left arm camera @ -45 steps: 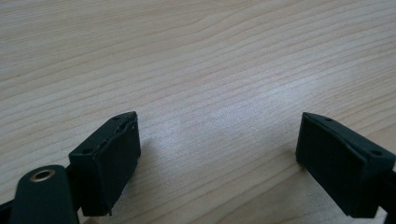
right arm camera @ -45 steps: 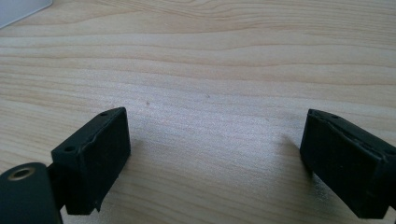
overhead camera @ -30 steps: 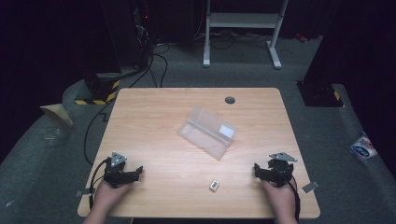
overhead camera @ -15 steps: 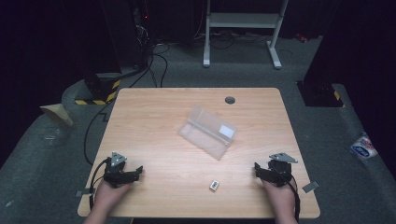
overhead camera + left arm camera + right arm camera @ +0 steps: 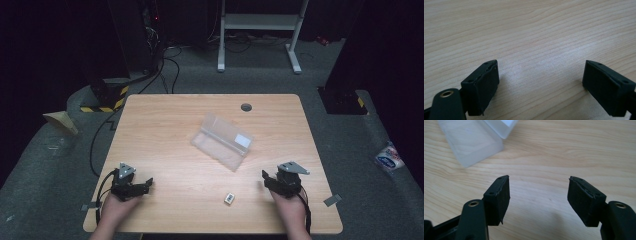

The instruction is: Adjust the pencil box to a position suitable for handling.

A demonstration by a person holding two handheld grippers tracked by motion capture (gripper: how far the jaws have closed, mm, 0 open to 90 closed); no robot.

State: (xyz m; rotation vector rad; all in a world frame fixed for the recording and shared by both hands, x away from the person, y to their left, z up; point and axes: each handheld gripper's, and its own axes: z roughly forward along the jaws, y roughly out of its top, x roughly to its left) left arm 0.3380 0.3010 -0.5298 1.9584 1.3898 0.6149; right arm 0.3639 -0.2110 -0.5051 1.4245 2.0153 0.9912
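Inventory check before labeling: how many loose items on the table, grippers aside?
2. An open clear plastic case at the middle of the table, and a small white piece near its front edge. Nothing seems hidden.

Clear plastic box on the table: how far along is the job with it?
Done: the clear plastic hinged box looks open on the wooden table. In hand: nothing. The left gripper and right gripper are open and empty, and the right's jaws have just been closing. Left: the small white block lies untouched outside the box.
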